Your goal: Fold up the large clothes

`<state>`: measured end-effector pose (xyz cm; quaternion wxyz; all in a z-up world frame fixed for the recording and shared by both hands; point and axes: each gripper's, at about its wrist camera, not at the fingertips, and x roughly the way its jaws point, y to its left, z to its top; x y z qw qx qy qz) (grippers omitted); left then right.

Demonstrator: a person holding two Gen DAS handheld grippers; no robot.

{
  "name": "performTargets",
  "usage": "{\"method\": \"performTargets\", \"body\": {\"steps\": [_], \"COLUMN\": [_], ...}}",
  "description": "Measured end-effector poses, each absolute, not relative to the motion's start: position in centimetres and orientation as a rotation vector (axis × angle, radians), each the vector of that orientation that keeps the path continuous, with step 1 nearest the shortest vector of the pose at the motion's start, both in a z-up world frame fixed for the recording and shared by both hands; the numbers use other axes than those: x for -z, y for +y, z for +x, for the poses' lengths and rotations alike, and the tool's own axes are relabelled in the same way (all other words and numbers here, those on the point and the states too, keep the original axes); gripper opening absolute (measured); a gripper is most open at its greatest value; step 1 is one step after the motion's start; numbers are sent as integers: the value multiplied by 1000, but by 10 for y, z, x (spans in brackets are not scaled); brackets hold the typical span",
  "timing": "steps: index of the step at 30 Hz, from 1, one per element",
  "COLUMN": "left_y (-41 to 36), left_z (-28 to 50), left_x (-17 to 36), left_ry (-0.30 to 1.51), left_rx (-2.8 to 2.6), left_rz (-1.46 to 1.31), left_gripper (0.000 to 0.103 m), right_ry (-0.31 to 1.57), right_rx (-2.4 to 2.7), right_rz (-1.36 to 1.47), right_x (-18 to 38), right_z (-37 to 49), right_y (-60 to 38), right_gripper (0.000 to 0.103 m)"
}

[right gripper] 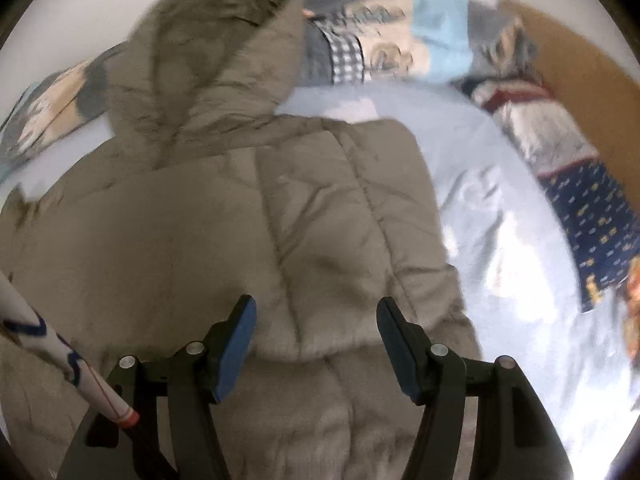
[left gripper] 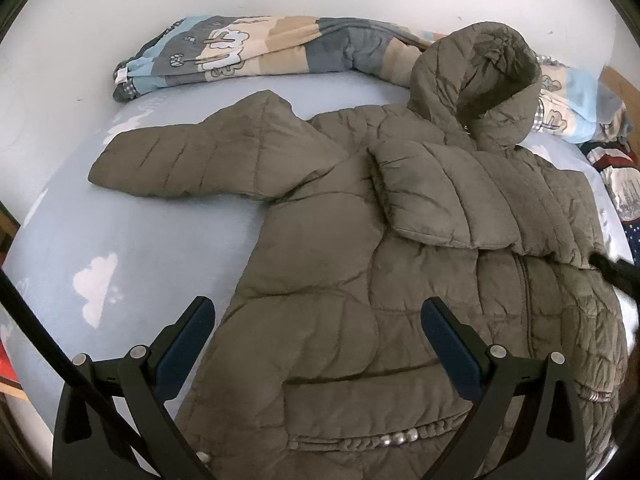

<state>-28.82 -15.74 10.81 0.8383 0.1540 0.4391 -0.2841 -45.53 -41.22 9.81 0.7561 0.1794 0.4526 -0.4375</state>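
Note:
An olive-brown quilted hooded jacket [left gripper: 360, 248] lies on a pale blue bed sheet [left gripper: 132, 240]. One sleeve [left gripper: 188, 164] stretches out to the left; the other sleeve [left gripper: 452, 196] is folded across the chest. The hood [left gripper: 476, 80] lies at the far end. My left gripper [left gripper: 318, 312] hovers open over the jacket's lower part, with nothing between its fingers. In the right wrist view the jacket [right gripper: 240, 220] fills the left and middle, and my right gripper [right gripper: 316, 312] stands open above the folded sleeve's edge, its pads apart from the cloth.
A rolled patterned quilt [left gripper: 256, 52] lies along the white wall behind the jacket. More patterned bedding [right gripper: 560, 168] and a brown board [right gripper: 592, 76] line the right side. A white rod with blue markings [right gripper: 60, 352] crosses the lower left of the right wrist view.

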Motion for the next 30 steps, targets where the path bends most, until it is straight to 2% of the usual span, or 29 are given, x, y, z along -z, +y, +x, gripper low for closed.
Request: {"method": "performTargets", "body": {"steps": [5,11,18,22,26,30], "left_y": [-159,-163,-172,-179,-181,-182], "left_z": [-292,-291,-291,-291,-294,-293], "left_x": [-107,-95,-69,-57,-52,-46], "left_ry": [920,936,998,1025,1014,1029], "left_rx": [596,585,577,568,561,558], "left_rz": [343,385,456,489,515,520], "left_gripper": [102,103,102,102,103,103], "right_ry": [968,1003,1081,1114,1144,1140], "right_rx": [914,877,781,792,790,802], "right_rz": [329,339,299,263,224,297], "right_x": [-109,-93,-69,-59,-54,-51], "right_z": [-486,-497,-474,-467,-463,-470], "right_y": [-345,-288,-272,-272,-268,-273], "right_gripper": [67,67,68,75,78,84]}}
